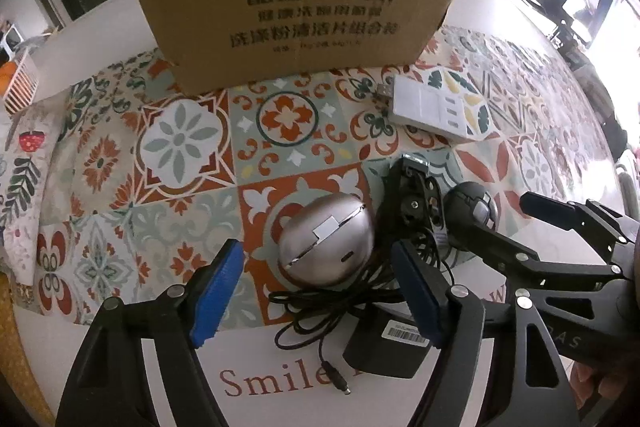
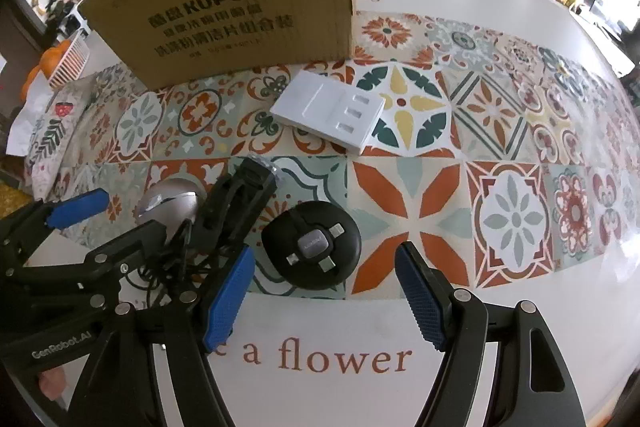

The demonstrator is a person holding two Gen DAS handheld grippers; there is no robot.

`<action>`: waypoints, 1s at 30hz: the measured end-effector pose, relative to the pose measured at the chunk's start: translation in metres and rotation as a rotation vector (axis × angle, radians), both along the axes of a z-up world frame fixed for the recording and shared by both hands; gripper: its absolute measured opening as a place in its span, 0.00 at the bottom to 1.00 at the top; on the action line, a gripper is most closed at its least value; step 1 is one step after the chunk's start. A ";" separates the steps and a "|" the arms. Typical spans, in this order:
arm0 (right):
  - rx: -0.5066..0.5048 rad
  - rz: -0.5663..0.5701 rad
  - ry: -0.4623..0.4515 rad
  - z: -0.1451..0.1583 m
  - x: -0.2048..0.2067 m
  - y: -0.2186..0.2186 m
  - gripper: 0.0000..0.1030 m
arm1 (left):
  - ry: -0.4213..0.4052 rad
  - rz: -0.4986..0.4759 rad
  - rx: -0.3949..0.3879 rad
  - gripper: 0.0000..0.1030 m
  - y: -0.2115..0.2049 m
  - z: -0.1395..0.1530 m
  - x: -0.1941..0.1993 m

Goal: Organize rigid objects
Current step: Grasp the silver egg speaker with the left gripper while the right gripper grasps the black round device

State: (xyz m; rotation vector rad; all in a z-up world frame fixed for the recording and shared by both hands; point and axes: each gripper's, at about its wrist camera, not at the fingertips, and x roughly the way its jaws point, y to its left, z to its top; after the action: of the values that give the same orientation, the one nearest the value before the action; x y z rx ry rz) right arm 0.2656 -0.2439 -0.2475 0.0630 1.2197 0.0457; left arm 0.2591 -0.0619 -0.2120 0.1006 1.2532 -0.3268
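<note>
Both my grippers hang over the near edge of the bench (image 2: 520,27), fingers spread and holding nothing. The left gripper (image 1: 316,291) has its blue fingers (image 1: 218,293) either side of a loose black cable (image 1: 320,301) and a black adapter block (image 1: 384,347), which lie just under and between them. Just beyond those fingertips sits the silver egg-shaped gadget (image 1: 326,239), centred in the gap, its seam running diagonally across it; I judge it the left hand's pick.

The right gripper (image 2: 324,297) is likewise open, and the round black disc (image 2: 311,247) lies just ahead of its fingers, slightly toward the left one. Being round, it needs no wrist turn. Between the two, a black clamp-like stand (image 2: 236,207) leans away from me, nearer the left hand.

Farther off lies a flat white hub (image 2: 328,111), long axis slanting across, and behind it the cardboard box (image 2: 224,11), presumably where everything goes.
</note>
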 end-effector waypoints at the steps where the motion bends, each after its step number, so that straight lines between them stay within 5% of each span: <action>1: 0.004 -0.001 0.006 -0.002 0.001 -0.001 0.71 | 0.008 -0.003 -0.001 0.73 -0.001 -0.002 0.001; 30: 0.045 -0.004 0.026 -0.033 0.015 -0.004 0.70 | 0.059 -0.020 -0.028 0.69 -0.011 -0.028 0.008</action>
State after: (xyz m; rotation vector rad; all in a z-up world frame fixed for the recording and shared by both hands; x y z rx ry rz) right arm 0.2809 -0.2476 -0.2804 0.1052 1.2441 0.0693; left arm 0.2666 -0.0728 -0.2398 0.0799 1.3067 -0.3665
